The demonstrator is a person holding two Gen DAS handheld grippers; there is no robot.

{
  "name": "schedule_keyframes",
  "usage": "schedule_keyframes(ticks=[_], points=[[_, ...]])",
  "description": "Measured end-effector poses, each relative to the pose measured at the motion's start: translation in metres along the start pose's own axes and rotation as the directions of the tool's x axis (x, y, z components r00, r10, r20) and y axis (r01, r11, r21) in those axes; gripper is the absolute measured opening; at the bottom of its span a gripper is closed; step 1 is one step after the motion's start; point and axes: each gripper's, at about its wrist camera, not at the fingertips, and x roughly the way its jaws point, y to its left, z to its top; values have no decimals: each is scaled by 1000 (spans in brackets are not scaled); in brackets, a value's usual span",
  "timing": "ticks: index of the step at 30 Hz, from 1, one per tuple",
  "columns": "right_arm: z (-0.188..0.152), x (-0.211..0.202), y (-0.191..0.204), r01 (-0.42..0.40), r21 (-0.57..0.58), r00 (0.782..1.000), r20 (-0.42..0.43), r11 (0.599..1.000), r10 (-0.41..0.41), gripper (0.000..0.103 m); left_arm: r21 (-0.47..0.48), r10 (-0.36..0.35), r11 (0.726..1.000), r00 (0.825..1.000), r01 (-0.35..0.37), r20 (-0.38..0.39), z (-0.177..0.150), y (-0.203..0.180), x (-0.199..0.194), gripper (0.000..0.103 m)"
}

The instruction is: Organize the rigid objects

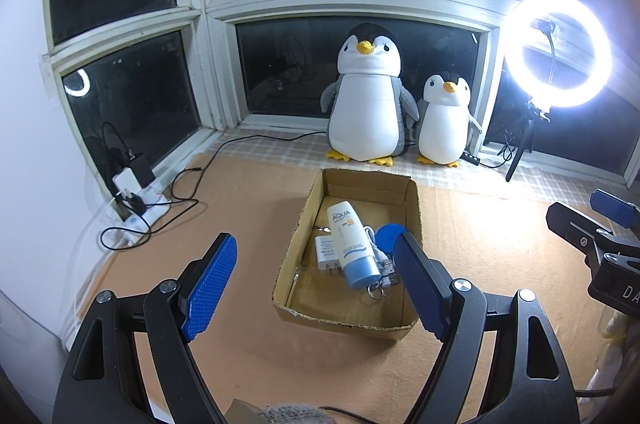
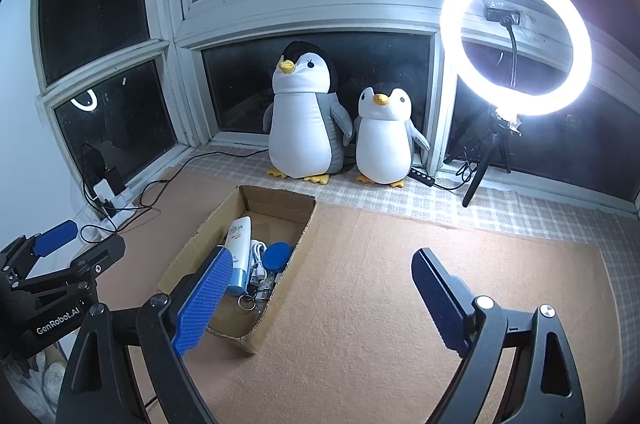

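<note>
An open cardboard box (image 1: 414,212) (image 2: 188,244) sits on the tan mat. Inside lie a white and blue sunscreen tube (image 1: 349,244) (image 2: 238,244), a white charger plug (image 1: 326,253), a round blue lid (image 1: 390,237) (image 2: 277,255), a white cable (image 2: 258,249) and a key ring (image 1: 376,291) (image 2: 247,303). My left gripper (image 1: 316,288) hovers open just before the box's near end, nothing between its blue pads. My right gripper (image 2: 324,298) stands open to the right of the box, over bare mat. Each gripper shows at the edge of the other's view.
Two plush penguins (image 1: 368,96) (image 2: 384,140) stand on the checked cloth against the window. A lit ring light (image 1: 560,56) (image 2: 516,40) on a tripod is at the back right. A power strip with plugs and black cables (image 1: 140,204) (image 2: 112,200) lies at the left wall.
</note>
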Motion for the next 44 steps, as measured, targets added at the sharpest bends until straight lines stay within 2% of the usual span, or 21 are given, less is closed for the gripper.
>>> schedule_keyframes(ticks=[44], points=[[-5,8,-8,6,5,1000,-22,1000,-6,89,5,-15,1000,1000,15,-8,1,-4,6,81]])
